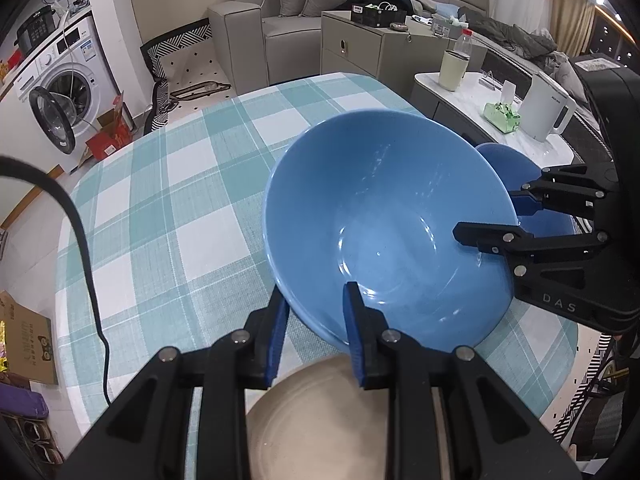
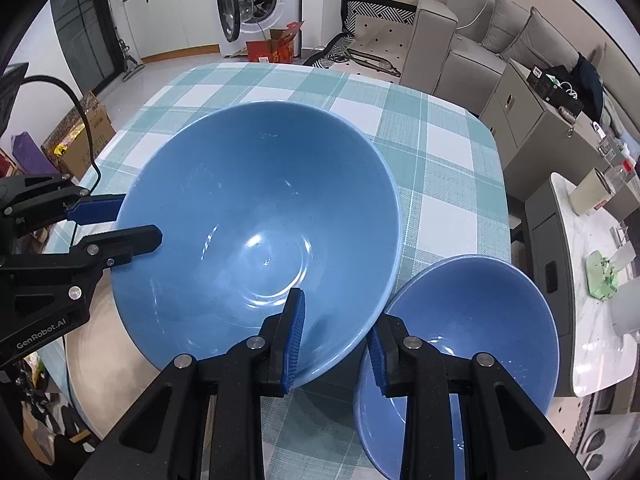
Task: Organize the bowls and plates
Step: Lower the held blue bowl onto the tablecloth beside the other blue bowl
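A large blue bowl (image 1: 384, 220) (image 2: 256, 224) is tilted above the checked table, held by both grippers at once. My left gripper (image 1: 316, 320) straddles its near rim, one finger inside and one outside, shut on it. My right gripper (image 2: 336, 340) straddles the opposite rim the same way and shows in the left wrist view (image 1: 492, 216). A smaller blue bowl (image 2: 472, 328) (image 1: 520, 172) sits on the table to the right of the big one. A beige plate (image 1: 320, 416) (image 2: 100, 356) lies below the left gripper.
The table has a teal and white checked cloth (image 1: 180, 208) (image 2: 440, 160). A side counter (image 1: 500, 108) with a white kettle, a cup and a bottle stands to the right. A sofa and a washing machine stand beyond the table.
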Tool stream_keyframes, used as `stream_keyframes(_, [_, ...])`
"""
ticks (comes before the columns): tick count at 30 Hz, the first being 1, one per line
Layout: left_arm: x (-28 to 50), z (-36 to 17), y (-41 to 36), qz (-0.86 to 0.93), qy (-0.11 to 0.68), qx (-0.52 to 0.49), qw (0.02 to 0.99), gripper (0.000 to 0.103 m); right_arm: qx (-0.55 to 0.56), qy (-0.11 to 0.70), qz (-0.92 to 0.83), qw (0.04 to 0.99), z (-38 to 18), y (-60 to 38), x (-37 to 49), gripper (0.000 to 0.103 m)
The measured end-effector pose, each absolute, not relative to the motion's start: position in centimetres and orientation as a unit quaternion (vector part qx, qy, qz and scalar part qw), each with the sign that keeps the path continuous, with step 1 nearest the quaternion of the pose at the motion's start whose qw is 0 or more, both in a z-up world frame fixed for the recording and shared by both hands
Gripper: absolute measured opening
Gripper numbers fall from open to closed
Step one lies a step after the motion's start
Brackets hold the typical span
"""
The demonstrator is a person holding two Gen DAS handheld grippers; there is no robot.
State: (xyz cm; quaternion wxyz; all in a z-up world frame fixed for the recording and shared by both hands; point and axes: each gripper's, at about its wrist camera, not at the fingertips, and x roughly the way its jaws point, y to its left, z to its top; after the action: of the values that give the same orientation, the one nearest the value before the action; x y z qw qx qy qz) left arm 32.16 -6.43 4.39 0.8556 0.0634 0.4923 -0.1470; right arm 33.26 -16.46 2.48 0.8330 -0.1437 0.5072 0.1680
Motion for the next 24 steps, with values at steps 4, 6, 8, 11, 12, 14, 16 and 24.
stream_keyframes(4, [32.0, 4.4, -6.5, -0.147, 0.494, 0.067, 0.854, 0.025, -0.163, 0.507, 0.162, 0.831, 2.4, -15.9, 33.0, 0.031])
stream_keyframes(6, [32.0, 4.2, -6.5, -0.146, 0.496, 0.067, 0.853, 0.025, -0.170, 0.508, 0.161, 0.829, 2.4, -15.7, 33.0, 0.031])
stream_keyframes(8, [32.0, 4.0, -6.5, -0.147, 0.499, 0.067, 0.852, 0.025, -0.176, 0.509, 0.159, 0.828, 2.4, -15.6, 32.9, 0.031])
stream_keyframes(11, [31.9, 3.9, -6.6, -0.147, 0.501, 0.071, 0.850, 0.026, -0.193, 0.504, 0.153, 0.828, 2.4, -15.3, 32.6, 0.031])
stream_keyframes(12, [31.9, 3.8, -6.6, -0.147, 0.501, 0.071, 0.850, 0.026, -0.198, 0.503, 0.152, 0.828, 2.4, -15.2, 32.5, 0.031])
stream_keyframes(14, [32.0, 3.8, -6.6, -0.146, 0.503, 0.071, 0.849, 0.026, -0.205, 0.502, 0.150, 0.827, 2.4, -15.0, 32.5, 0.032])
stream_keyframes(16, [31.9, 3.7, -6.7, -0.147, 0.504, 0.073, 0.848, 0.026, -0.211, 0.501, 0.149, 0.826, 2.4, -14.9, 32.5, 0.033])
stream_keyframes(24, [31.9, 3.5, -6.7, -0.150, 0.509, 0.076, 0.844, 0.028, -0.230, 0.502, 0.148, 0.820, 2.0, -14.5, 32.4, 0.038])
